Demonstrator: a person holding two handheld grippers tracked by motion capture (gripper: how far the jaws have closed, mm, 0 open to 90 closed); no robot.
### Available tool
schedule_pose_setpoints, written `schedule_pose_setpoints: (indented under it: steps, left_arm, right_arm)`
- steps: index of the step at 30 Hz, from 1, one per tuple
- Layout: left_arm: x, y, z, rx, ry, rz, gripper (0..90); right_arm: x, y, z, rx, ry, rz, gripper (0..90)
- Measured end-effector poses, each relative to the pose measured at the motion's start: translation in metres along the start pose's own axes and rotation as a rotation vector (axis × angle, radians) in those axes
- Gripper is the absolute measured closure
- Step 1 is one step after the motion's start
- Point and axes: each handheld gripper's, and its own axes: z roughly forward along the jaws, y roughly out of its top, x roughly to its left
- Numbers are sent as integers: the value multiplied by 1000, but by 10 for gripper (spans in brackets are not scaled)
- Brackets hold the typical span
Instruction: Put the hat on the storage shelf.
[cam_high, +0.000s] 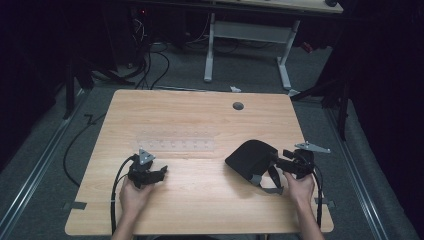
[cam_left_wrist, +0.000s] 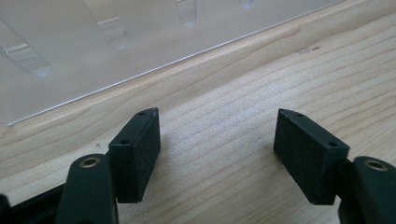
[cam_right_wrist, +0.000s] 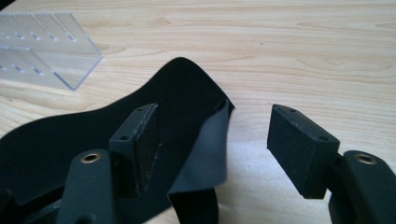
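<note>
right gripper (cam_right_wrist: 212, 140) poised over the black eye mask (cam_high: 252, 159) at the table's (cam_high: 200, 200) right, jaws spread with its grey strap (cam_right_wrist: 205, 154) loose between them, unpinched; left gripper (cam_left_wrist: 217, 156) rests open beside the clear plastic rack (cam_high: 175, 146), likely waiting.

Counts on the table

One wooden table (cam_high: 200, 200), one black pouch (cam_high: 250, 157) with one grey strap (cam_high: 270, 189), one clear plastic rack (cam_high: 177, 146), two hand-held grippers: left gripper (cam_high: 162, 172) and right gripper (cam_high: 279, 161)
</note>
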Motion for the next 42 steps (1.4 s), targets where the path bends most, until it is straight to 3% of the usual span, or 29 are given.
schedule_pose_setpoints:
  steps: [7,26,31,35,36,42]
  left_arm:
    - [0,0,0,0,0,0,321]
    - [0,0,0,2,-3,0,315]
    - [0,0,0,1,-3,0,315]
    - [0,0,0,2,-2,1,315]
    - [0,0,0,2,-2,1,314]
    - [0,0,0,1,-2,0,314]
  right_arm:
    - [0,3,14,35,-2,5,326]
    - [0,5,43,88,65,29,356]
    - [0,2,50,110,92,31,407]
    - [-2,-2,51,90,124,38,469]
    - [-3,-5,52,86,150,40,500]
    - [-7,-10,49,68,186,32,568]
